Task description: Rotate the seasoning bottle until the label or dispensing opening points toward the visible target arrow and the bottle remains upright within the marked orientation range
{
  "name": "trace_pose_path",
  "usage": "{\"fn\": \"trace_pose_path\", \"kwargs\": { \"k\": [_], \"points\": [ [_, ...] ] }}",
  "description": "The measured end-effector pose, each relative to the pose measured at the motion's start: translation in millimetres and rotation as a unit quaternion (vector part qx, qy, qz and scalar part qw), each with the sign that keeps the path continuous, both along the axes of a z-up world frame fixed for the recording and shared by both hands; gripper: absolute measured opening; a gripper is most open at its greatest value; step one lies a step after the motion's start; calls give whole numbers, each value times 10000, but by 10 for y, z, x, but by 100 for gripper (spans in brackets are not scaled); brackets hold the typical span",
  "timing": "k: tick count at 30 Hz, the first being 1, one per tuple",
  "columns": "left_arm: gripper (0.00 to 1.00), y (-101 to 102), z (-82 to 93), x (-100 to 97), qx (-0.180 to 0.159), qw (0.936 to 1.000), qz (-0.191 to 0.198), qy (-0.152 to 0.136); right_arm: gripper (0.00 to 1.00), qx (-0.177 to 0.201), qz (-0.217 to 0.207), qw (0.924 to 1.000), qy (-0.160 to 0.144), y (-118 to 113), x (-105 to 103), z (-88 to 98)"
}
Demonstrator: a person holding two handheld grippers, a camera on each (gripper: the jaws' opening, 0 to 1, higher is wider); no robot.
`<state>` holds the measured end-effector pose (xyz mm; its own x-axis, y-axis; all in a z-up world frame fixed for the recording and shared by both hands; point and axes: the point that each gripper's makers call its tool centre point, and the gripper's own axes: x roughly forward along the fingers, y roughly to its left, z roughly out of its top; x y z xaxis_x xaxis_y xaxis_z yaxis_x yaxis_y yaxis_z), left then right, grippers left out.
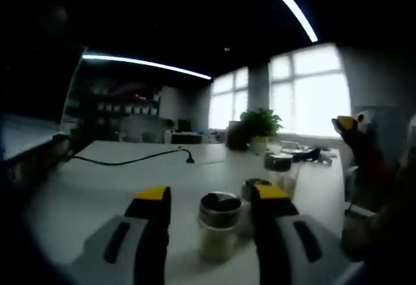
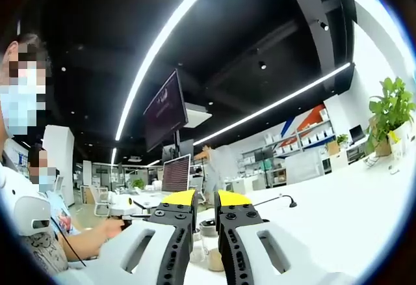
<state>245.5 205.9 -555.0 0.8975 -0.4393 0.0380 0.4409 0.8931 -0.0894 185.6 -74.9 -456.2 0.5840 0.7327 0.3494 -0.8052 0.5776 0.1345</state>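
White table (image 1: pixel 117 187) is being scanned in the left gripper view, where the seasoning bottle (image 1: pixel 219 225) is standing upright between the yellow-tipped jaws of the left gripper (image 1: pixel 214 200), the jaws being held wide with a gap on each side of its dark lid. More jars (image 1: pixel 281 168) are being seen just behind it, and a black cable (image 1: pixel 130 161) is trailing across the table further back.

For a clean turn, the jaws are probably best being closed low on the bottle's body, squarely on both sides, so that it is being spun about its own axis rather than tipped.

In the right gripper view the right gripper (image 2: pixel 205 208) is being held up with its jaws nearly together, only a thin slit between them, nothing being gripped.

Much is being lost to dimness: no label or dispensing opening is being made out on the bottle, no target arrow or marked range is being picked out on the table, and the bottle's base is being cut off by the lower edge.
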Motion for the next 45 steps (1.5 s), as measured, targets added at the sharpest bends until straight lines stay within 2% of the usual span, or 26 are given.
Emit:
{"fn": "trace_pose_path", "kwargs": {
  "k": [2, 3, 4, 5, 6, 9, 12, 14, 17, 19, 20, 21, 27, 31, 37, 43, 45],
  "points": [
    [54, 85, -25, 61, 590, 9968, 520, -128, 9, 39, -9, 10000, 21, -24, 8, -13],
    [55, 116, -51, 75, 760, 9946, 703, -111, 9, 60, -7, 10000, 34, -31, 13, -22],
    [54, 89, -74, 74, 840, 9939, 713, -103, 9, 69, -12, 10000, 47, -35, 19, -29],
    [54, 42, -52, 57, 679, 9954, 659, -148, 9, 67, -21, 10000, 67, -42, 33, -41],
    [54, 16, -53, 52, 658, 9955, 661, -159, 9, 60, -26, 9999, 86, -47, 45, -53],
    [51, -32, -100, 79, 803, 9943, 677, -169, 9, 62, -29, 9999, 131, -48, 71, -73],
    [48, -31, -147, 103, 802, 9943, 691, -116, 9, 71, -19, 9999, 108, -44, 56, -67],
    [44, -77, -154, 91, 727, 9958, 553, -109, 9, 72, -38, 9999, 101, -64, 53, -73],
    [43, -102, -200, 93, 827, 9956, 447, -37, 9, 175, 16, 9997, 197, -73, 67, -92],
    [39, -116, -218, 87, 873, 9956, 346, -23, 9, 205, 60, 9996, 206, -58, 54, -87],
    [34, -153, -209, 73, 850, 9962, 197, -49, 9, 192, 63, 9996, 193, -49, 49, -85],
    [33, -131, -234, 82, 881, 9959, 213, 8, 9, 182, 62, 9996, 183, -44, 45, -83],
    [33, -148, -256, 170, 962, 9949, -279, 120, 9, 170, 169, 9995, 216, 36, 34, -105],
    [33, -163, -257, 165, 1012, 9911, -812, 286, 9, 125, 167, 9995, 217, 45, 10, -122],
    [33, -191, -244, 146, 1125, 9817, -1521, 237, 8, 151, 151, 9995, 212, 19, 7, -110],
    [33, -206, -242, 120, 988, 9755, -1952, 220, 8, 157, 244, 9991, 293, 46, 2, -159],
    [33, -227, -241, 109, 1089, 9736, -2002, 149, 8, 128, 241, 9992, 298, 32, 2, -160]
  ]
}}
